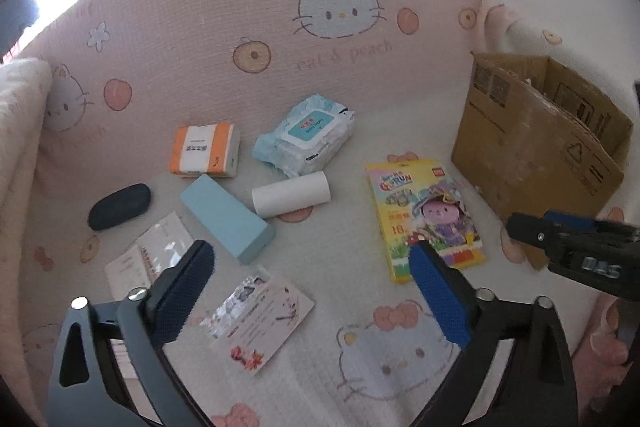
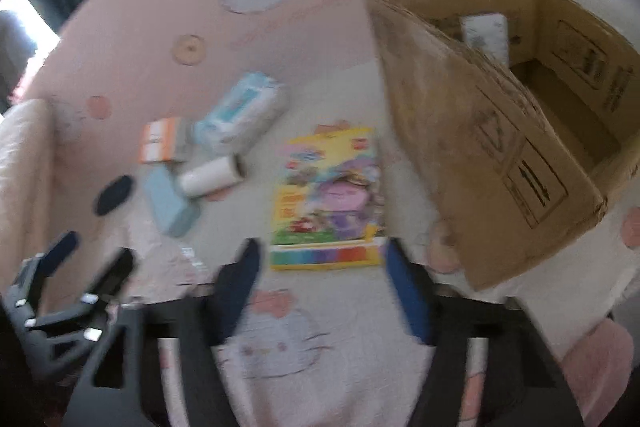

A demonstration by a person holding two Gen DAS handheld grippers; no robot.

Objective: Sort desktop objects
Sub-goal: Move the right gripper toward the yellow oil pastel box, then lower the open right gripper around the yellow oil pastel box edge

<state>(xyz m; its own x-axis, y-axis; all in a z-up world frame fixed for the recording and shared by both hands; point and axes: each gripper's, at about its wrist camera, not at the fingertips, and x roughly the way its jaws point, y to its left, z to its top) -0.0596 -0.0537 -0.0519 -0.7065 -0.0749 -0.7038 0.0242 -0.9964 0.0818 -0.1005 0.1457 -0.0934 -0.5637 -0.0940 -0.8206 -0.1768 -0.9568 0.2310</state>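
On the pink cat-print cloth lie a yellow crayon box, a wet-wipes pack, an orange-white box, a light-blue block, a white roll, a dark oval case and flat printed packets. My left gripper is open and empty above the packets. My right gripper is open and empty just before the crayon box. The open cardboard box stands at the right.
The right gripper's fingers show at the right edge of the left wrist view; the left gripper shows at lower left of the right wrist view. A white item lies inside the cardboard box. Another packet lies left.
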